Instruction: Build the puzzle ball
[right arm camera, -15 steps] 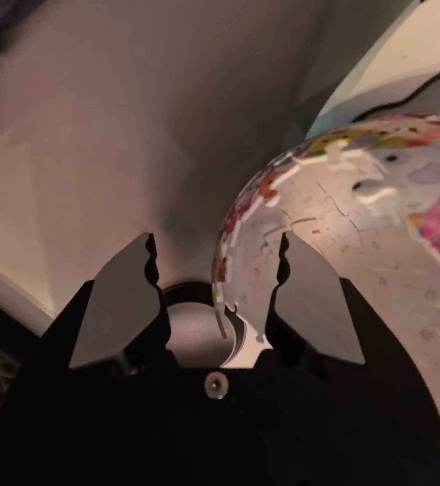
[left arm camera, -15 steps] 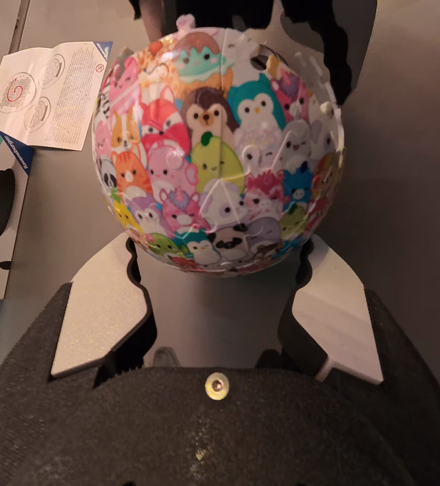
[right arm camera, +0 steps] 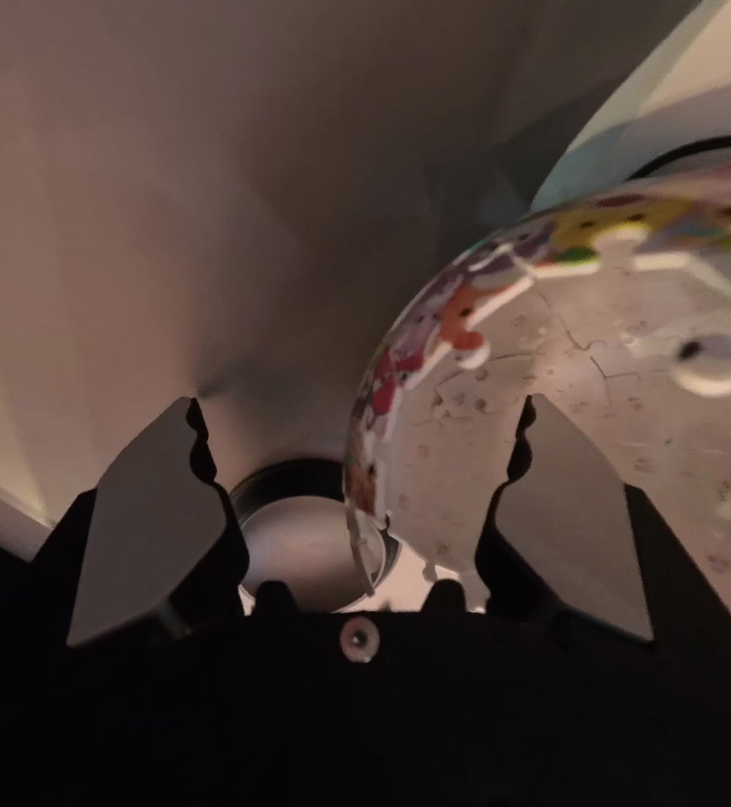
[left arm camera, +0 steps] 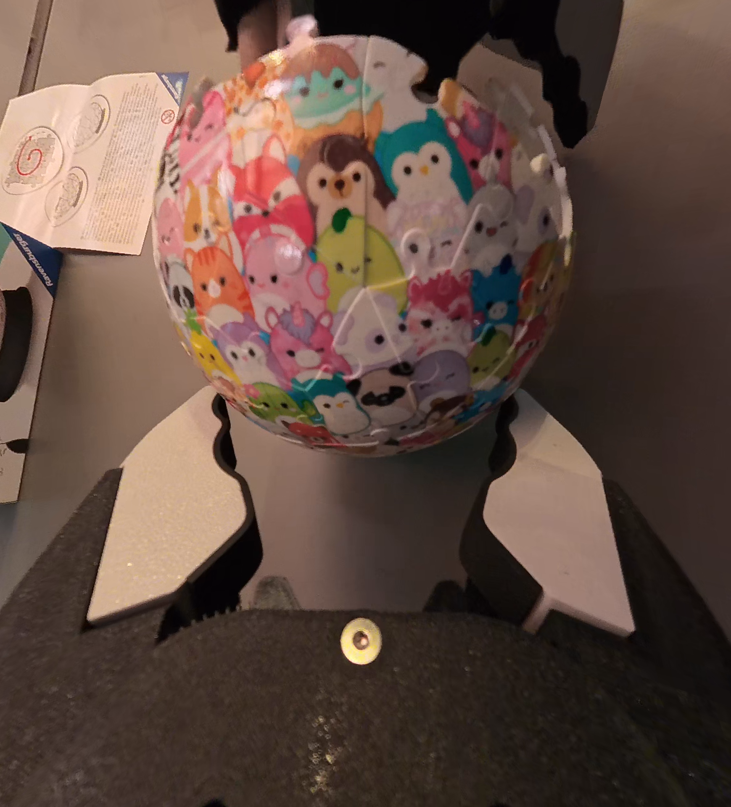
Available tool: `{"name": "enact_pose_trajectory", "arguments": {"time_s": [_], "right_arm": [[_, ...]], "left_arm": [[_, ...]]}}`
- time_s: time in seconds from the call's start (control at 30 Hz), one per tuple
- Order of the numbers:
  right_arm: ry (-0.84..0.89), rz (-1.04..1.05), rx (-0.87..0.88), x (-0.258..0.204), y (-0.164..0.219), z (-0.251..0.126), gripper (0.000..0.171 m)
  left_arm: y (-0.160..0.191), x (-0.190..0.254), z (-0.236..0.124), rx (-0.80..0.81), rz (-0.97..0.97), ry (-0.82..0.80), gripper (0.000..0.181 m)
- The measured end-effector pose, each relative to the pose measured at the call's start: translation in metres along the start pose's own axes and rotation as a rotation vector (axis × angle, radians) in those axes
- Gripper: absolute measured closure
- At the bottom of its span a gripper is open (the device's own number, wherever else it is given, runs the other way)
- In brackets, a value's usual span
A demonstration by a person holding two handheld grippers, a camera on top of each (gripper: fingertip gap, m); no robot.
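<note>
A glossy, nearly complete puzzle ball (left arm camera: pixel 363 244) printed with bright cartoon plush animals is sitting just ahead of the left gripper (left arm camera: pixel 361 419), whose two pale fingers are standing wide apart and empty, their tips flanking the ball's lower curve; whether they are touching it cannot be told. The ball is lying straight forward of that gripper, its unfinished, jagged rim facing up and away. Beyond the ball, the black right gripper (left arm camera: pixel 525 65) is reaching over that rim.

In the right wrist view, the right gripper (right arm camera: pixel 361 404) is also spread open, straddling the ball's broken edge: one finger (right arm camera: pixel 573 515) is lying inside the shell against the pale, unprinted backs of the pieces, the other outside. It is gripping nothing, and no loose piece is showing between its fingers. Just beyond the ball's edge, low between the fingers, a round black-rimmed stand (right arm camera: pixel 293 524) is resting on the surface; it is partly hidden.

The right gripper appears the nearer to the open gap, so the next piece would likely go in from that side while the left steadies the ball.

To the left of the ball, a folded white instruction sheet (left arm camera: pixel 79 166) and the flat puzzle box (left arm camera: pixel 1 371) are lying on the smooth grey worktop (left arm camera: pixel 660 305). The lighting is dim and warm.
</note>
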State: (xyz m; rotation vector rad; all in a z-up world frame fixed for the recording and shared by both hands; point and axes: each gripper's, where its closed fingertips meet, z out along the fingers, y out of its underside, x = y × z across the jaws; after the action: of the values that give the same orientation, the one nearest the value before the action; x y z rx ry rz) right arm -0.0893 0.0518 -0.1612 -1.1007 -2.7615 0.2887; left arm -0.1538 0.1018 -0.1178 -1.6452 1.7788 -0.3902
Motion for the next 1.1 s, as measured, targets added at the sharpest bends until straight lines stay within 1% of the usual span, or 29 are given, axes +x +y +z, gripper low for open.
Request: {"name": "enact_pose_trajectory", "arguments": {"time_s": [0.1,0.4,0.53,0.7,0.77,0.9,0.97,1.1], "right_arm": [[-0.001,-0.015,-0.038,0.001,0.004,0.005,0.033],[-0.033,-0.018,-0.044,0.003,0.003,0.006,0.034],[-0.020,-0.018,-0.052,0.005,0.004,0.006,0.038],[-0.019,-0.015,-0.047,0.000,0.002,0.004,0.050],[-0.021,0.007,-0.048,-0.002,0.002,0.003,0.052],[-0.046,0.039,-0.038,-0.007,0.001,-0.001,0.063],[-0.045,0.056,-0.036,-0.008,0.002,-0.003,0.064],[0.012,0.090,-0.066,-0.001,0.010,-0.003,0.062]], "left_arm": [[-0.001,0.000,0.000,0.002,0.003,0.000,0.066],[0.000,0.000,0.001,0.006,0.006,0.004,0.066],[-0.001,-0.002,0.000,0.015,0.002,-0.010,0.069],[-0.003,-0.008,-0.002,0.027,-0.012,-0.029,0.071],[-0.003,-0.008,-0.001,0.025,-0.012,-0.029,0.071],[-0.002,-0.004,0.004,0.006,0.002,-0.027,0.068],[-0.002,-0.004,0.006,-0.002,0.008,-0.026,0.068],[-0.003,-0.004,0.006,0.005,0.003,-0.022,0.068]]}}
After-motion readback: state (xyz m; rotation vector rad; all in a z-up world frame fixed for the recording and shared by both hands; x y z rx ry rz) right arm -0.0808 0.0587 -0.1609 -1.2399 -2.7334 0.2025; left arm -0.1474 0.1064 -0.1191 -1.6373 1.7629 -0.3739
